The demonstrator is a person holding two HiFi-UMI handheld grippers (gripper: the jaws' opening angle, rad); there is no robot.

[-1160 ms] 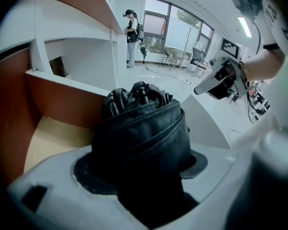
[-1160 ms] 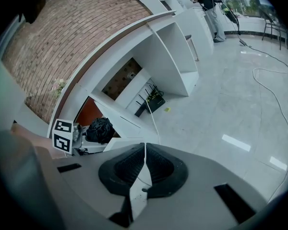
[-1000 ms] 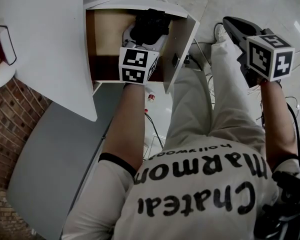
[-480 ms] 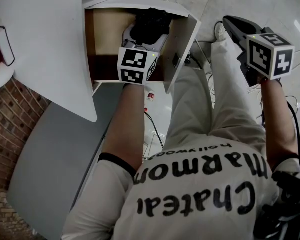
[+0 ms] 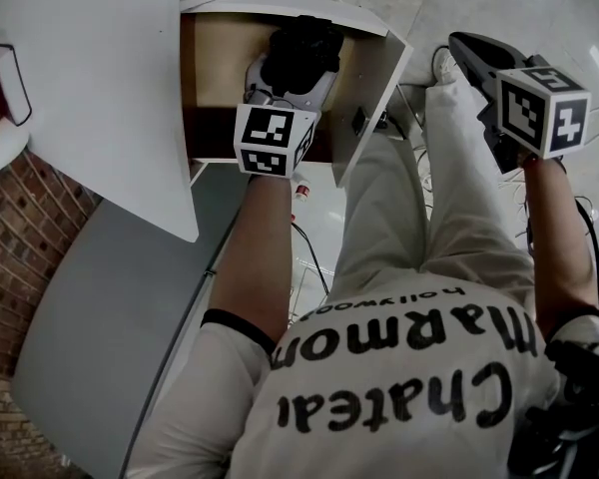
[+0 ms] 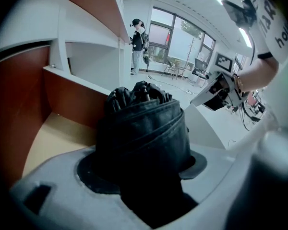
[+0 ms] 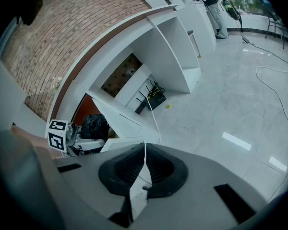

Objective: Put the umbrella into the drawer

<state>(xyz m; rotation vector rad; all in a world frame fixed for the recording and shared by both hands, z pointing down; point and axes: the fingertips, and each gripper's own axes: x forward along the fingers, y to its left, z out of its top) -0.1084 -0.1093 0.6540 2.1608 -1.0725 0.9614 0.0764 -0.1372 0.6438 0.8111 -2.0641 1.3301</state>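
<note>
The folded black umbrella sticks up over the open drawer, whose inside is light wood. My left gripper is shut on the umbrella, and its jaws have just closed a little further. In the left gripper view the umbrella fills the gap between the jaws, above the drawer floor. My right gripper hovers off to the right over the floor. Its jaws are shut with nothing between them. From there I see the left gripper's marker cube and the umbrella.
A curved white counter overhangs the drawer on the left, with a brick wall below it. The drawer's white front stands toward my legs. Cables lie on the glossy floor. A person stands far off.
The head view has shifted slightly. Both grippers keep their places, and the umbrella stays in the left jaws over the drawer.
</note>
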